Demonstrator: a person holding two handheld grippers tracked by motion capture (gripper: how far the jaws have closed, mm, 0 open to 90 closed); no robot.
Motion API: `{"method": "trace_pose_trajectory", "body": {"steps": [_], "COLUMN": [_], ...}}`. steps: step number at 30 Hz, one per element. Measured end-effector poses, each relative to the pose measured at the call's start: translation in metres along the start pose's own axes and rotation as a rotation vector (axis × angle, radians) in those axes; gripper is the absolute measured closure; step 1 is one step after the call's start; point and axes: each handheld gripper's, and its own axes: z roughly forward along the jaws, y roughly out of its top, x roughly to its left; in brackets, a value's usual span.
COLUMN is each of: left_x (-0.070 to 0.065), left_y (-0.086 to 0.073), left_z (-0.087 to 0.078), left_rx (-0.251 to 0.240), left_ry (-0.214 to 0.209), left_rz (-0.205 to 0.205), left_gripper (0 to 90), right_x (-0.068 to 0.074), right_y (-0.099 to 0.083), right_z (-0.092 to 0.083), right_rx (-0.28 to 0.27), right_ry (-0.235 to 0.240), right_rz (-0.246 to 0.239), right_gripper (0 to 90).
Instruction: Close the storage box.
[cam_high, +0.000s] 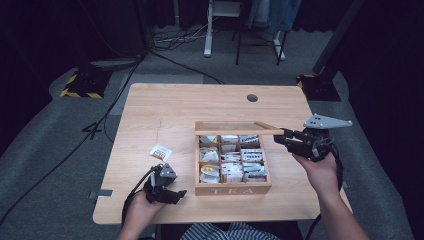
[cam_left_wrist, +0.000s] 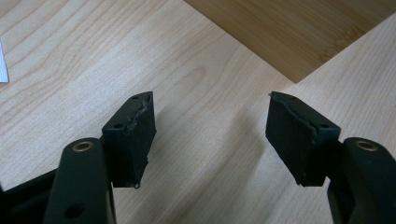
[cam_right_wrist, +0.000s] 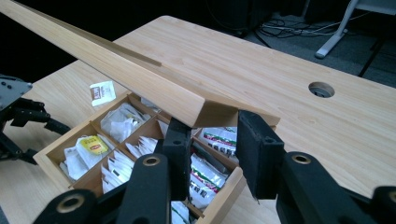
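Observation:
A wooden tea box (cam_high: 232, 190) marked TEA stands mid-table, its compartments full of tea bags (cam_high: 232, 160). Its lid (cam_high: 235, 131) is lifted to near level above the back of the box. My right gripper (cam_high: 280, 137) is shut on the lid's right front corner. In the right gripper view the jaws (cam_right_wrist: 212, 121) clamp the lid (cam_right_wrist: 140, 74) over the open box (cam_right_wrist: 46, 168). My left gripper (cam_high: 175, 194) stays low near the table's front edge, left of the box, open with nothing in it. Its jaws (cam_left_wrist: 210, 100) hover just over bare wood, with the box's side (cam_left_wrist: 299, 32) ahead.
One loose tea bag (cam_high: 161, 152) lies on the table left of the box, as the right gripper view (cam_right_wrist: 102, 91) also shows. A cable hole (cam_high: 252, 98) sits at the table's far side. Beyond the table are floor cables and furniture legs.

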Motion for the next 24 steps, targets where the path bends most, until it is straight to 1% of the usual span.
{"method": "trace_pose_trajectory", "body": {"steps": [3, 7, 12, 15, 16, 19, 24], "left_x": [0.000, 0.001, 0.003, 0.004, 0.004, 0.005, 0.003], "left_y": [-0.001, -0.002, -0.005, -0.006, -0.007, -0.008, -0.009], "left_z": [0.001, 0.003, 0.004, 0.004, 0.004, 0.005, 0.006], "left_rx": [-0.016, -0.033, -0.074, -0.081, -0.083, -0.099, -0.100], "left_ry": [0.006, 0.012, 0.015, 0.020, 0.016, 0.030, 0.045], "left_rz": [0.005, 0.019, 0.015, 0.020, 0.023, 0.036, 0.055], "left_gripper": [32.9, 31.8, 31.9, 31.9, 31.9, 32.0, 32.0], "right_x": [0.001, 0.003, 0.007, 0.009, 0.010, 0.011, 0.011], "right_y": [0.000, -0.001, -0.001, -0.001, -0.001, 0.001, 0.001], "right_z": [-0.001, -0.002, -0.002, -0.003, -0.003, -0.003, -0.003], "right_rx": [0.018, 0.052, 0.094, 0.124, 0.133, 0.161, 0.209], "right_ry": [0.003, 0.004, -0.004, -0.008, -0.007, -0.006, 0.011], "right_rz": [-0.002, -0.018, -0.037, -0.049, -0.050, -0.056, -0.054], "right_gripper": [65.6, 65.6, 66.1, 66.1, 66.0, 65.7, 65.6]}}
